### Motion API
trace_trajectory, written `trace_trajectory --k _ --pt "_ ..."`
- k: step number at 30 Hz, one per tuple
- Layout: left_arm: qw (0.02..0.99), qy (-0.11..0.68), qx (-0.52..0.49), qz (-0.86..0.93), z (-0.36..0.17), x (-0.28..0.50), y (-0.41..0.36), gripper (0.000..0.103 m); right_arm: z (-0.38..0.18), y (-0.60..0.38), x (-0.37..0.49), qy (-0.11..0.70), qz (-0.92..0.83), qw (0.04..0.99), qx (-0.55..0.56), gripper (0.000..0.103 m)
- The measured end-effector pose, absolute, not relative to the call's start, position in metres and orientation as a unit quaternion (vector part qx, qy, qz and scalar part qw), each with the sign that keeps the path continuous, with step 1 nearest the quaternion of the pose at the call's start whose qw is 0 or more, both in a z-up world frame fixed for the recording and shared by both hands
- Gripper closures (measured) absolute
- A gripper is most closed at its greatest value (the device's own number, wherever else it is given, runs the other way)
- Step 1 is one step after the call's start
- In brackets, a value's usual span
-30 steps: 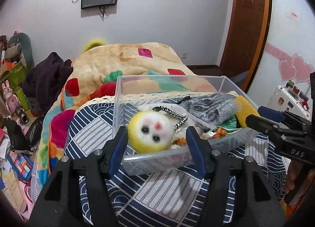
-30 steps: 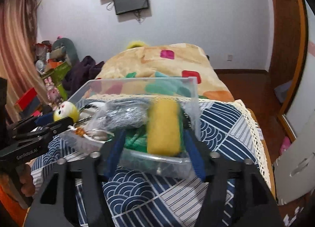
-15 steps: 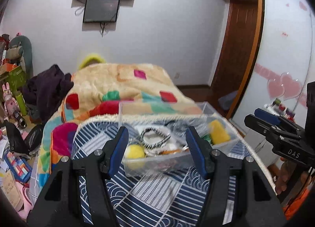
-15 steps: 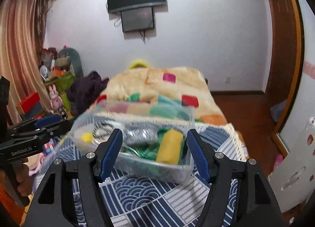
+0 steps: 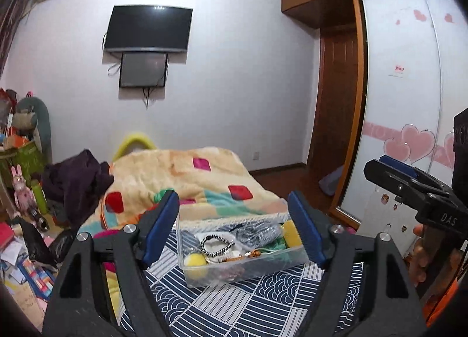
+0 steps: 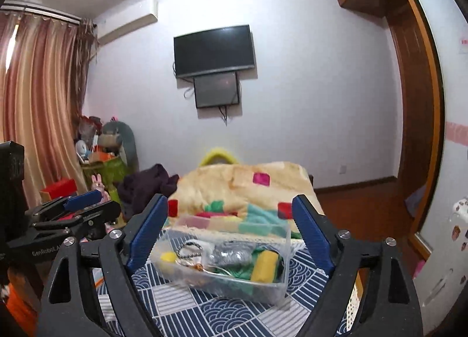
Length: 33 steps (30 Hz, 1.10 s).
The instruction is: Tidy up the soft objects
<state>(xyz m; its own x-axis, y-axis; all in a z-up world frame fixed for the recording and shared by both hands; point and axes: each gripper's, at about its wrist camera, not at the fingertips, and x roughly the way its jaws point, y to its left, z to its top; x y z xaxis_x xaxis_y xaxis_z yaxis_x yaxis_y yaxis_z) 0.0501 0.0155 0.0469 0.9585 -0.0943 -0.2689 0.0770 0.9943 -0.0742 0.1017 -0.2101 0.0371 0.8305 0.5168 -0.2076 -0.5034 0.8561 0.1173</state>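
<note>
Both hand-held grippers opening, empty, before the bin (image 5: 242,269).

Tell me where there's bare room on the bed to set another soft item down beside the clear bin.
Free: the blue patterned cover in front of the clear bin, and the strip toward its lace edge. Also the patchwork blanket behind. Crowded: the bin's inside, full of soft items, and the floor by the dark clothes.

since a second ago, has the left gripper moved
Yes. The left gripper has backed away and up from the bin, which now looks smaller against the quilt.
</note>
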Motion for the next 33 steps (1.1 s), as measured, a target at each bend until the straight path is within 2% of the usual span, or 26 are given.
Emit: trace_trajectory --k 1,3,5,8,33 --pt "0.990 0.133 -0.028 -0.041 0.048 0.048 0.014 0.025 0.037 -0.210 0.100 0.113 0.267 0.956 0.029 0.013" --pt "0.991 0.124 -0.022 -0.036 0.051 0.042 0.011 0.015 0.038 -0.209 0.096 0.105 0.265 0.958 0.028 0.004" --pt "0.993 0.112 -0.018 -0.029 0.053 0.036 0.009 0.007 0.039 -0.208 0.094 0.096 0.262 0.960 0.026 0.000" --pt "0.994 0.103 -0.015 -0.027 0.056 0.031 0.007 0.003 0.037 -0.206 0.093 0.092 0.261 0.961 0.023 0.000" --pt "0.994 0.105 -0.018 -0.017 0.049 0.032 0.007 0.000 0.031 -0.214 0.088 0.101 0.261 0.959 0.033 0.000"
